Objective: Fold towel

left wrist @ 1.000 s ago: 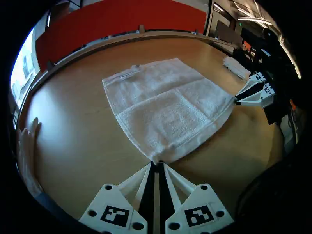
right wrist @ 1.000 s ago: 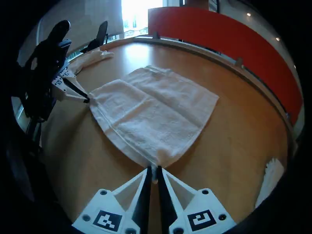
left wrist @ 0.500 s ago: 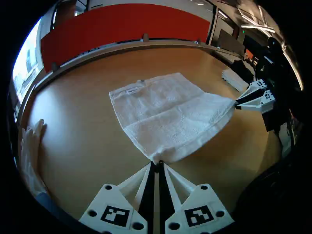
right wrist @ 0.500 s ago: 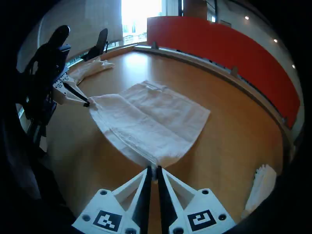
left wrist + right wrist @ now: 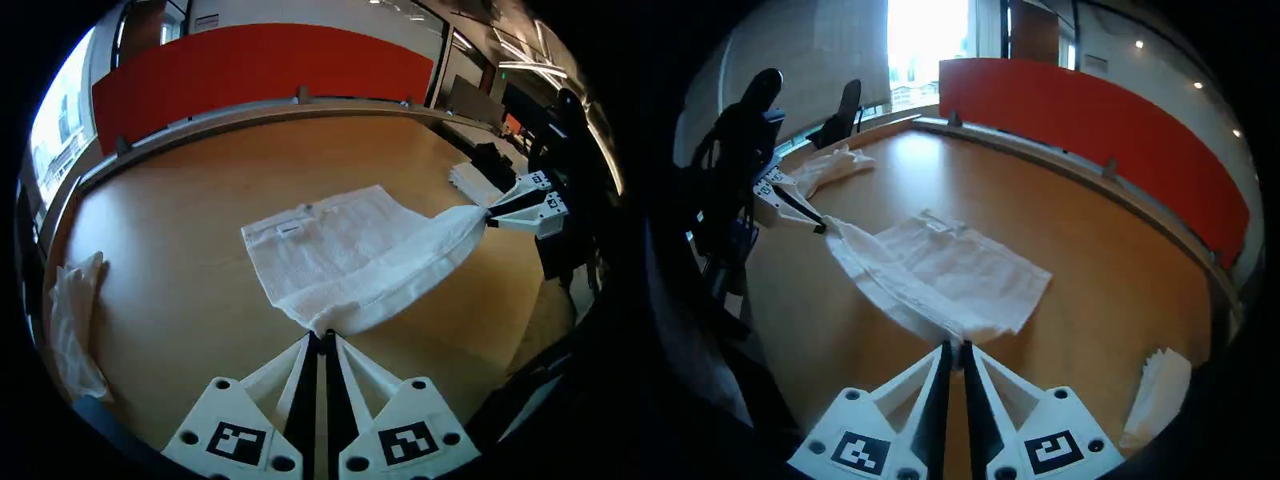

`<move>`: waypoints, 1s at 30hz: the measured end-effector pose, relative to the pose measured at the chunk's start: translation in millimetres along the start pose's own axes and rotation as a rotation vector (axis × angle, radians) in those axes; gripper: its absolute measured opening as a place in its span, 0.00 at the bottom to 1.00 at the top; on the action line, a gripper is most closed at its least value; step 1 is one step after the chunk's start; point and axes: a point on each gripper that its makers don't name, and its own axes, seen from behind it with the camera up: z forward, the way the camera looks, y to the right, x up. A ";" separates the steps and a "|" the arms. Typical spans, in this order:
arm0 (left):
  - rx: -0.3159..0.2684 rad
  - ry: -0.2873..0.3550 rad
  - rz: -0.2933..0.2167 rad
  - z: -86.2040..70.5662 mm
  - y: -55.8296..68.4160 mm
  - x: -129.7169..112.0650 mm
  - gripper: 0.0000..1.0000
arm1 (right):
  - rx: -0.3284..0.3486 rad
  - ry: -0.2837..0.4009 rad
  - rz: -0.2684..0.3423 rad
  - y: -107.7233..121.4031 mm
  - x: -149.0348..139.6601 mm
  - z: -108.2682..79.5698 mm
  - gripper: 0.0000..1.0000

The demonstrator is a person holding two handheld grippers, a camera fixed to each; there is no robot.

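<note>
left gripper (image 5: 322,334): fingers pinched narrow on a near towel corner, bottom centre of left gripper view
right gripper (image 5: 954,346): same, clamped on the other near corner, bottom centre of right gripper view
towel (image 5: 336,248): mid frame, near edge lifted and sagging between the grippers, far half flat on table (image 5: 176,240)
risk: thin corner pinch may slip; far half could drag if pulled; uneven carry likely gives a skewed fold
</note>
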 end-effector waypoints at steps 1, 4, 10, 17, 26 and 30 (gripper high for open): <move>0.000 0.003 -0.003 -2.0 0.2 2.0 0.07 | 0.000 0.002 -0.001 -0.4 1.7 -2.6 0.11; -0.001 0.010 -0.010 -7.9 1.3 7.8 0.07 | -0.001 0.008 -0.004 -1.9 6.2 -9.7 0.11; -0.009 0.016 -0.009 -16.9 5.7 15.2 0.07 | -0.007 0.020 0.000 -3.4 13.1 -21.1 0.11; -0.022 0.019 -0.007 -23.7 11.5 18.4 0.07 | -0.012 0.032 0.004 -3.3 18.2 -32.3 0.11; -0.023 0.026 -0.011 -29.3 11.9 21.1 0.07 | -0.010 0.033 -0.006 -4.1 20.6 -37.3 0.11; -0.021 0.023 -0.022 -28.5 11.7 20.3 0.07 | -0.007 0.030 -0.012 -4.2 20.5 -35.4 0.11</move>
